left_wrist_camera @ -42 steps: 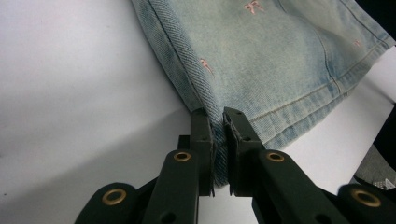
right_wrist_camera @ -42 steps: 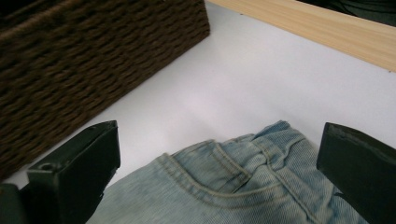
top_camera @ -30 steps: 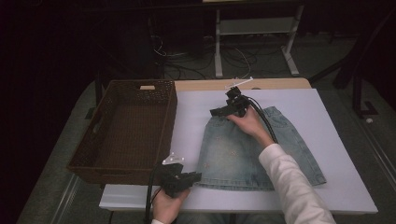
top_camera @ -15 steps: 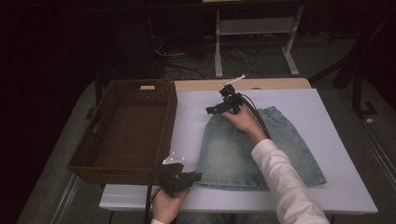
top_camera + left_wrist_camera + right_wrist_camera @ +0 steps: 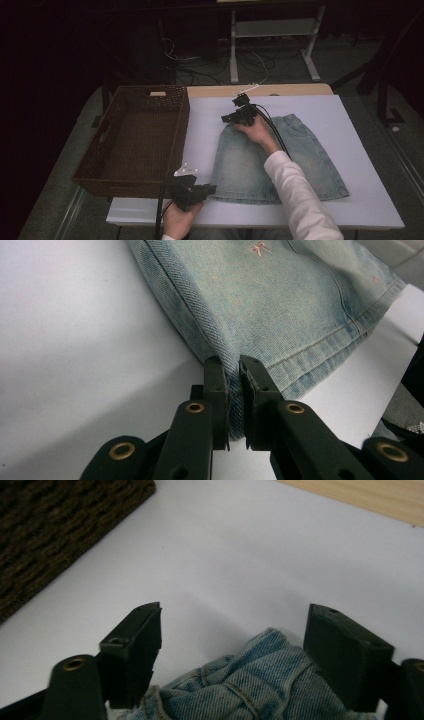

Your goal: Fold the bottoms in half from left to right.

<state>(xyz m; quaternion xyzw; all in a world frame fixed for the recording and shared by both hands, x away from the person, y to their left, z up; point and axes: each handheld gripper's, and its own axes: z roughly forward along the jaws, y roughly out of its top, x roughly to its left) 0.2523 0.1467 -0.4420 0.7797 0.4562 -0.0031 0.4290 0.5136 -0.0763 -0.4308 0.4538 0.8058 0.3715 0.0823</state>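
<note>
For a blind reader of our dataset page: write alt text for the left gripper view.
Two black jaws of the left gripper are clamped on the hem corner of a pale blue denim skirt. The skirt lies flat on a white table surface and stretches away toward the upper right, with a small pink embroidered bow near the top.

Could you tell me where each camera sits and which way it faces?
High view: above the person's side, looking forward and down at the denim skirt, basket, both forearms.
Left gripper view: on the left gripper, jaws shut on the skirt's hem corner.
Right gripper view: on the right gripper, jaws open astride the waistband.
All share the skirt.
</note>
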